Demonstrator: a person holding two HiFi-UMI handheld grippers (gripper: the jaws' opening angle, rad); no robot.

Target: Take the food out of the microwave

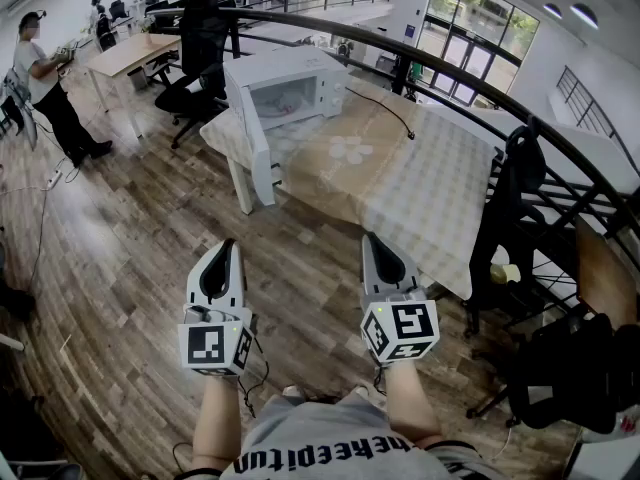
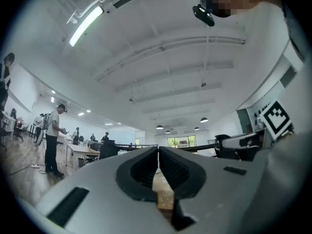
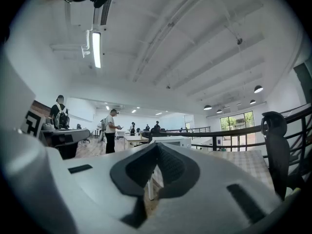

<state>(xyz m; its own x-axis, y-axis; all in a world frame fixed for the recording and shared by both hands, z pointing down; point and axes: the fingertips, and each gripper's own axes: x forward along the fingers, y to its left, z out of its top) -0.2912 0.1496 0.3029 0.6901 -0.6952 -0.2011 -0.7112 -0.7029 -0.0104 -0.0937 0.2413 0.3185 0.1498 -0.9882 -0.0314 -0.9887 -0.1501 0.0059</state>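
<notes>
Both jaw pairs were pressed together on nothing: left gripper (image 1: 231,249) and right gripper (image 1: 369,241) hung at lower centre of the head view over the wooden floor (image 1: 120,298), probably carried idle for the approach. The microwave (image 1: 300,76) stood on the tabletop (image 1: 430,183) at upper centre, door (image 1: 256,138) open. The food (image 1: 284,104), pale and indistinct, lay inside, well apart from both grippers.

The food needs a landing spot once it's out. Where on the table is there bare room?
The table is bare from the microwave rightward to its near corner; only a thin cable crosses the far side. Crowded spot: the left end, where the open door sticks out.
</notes>
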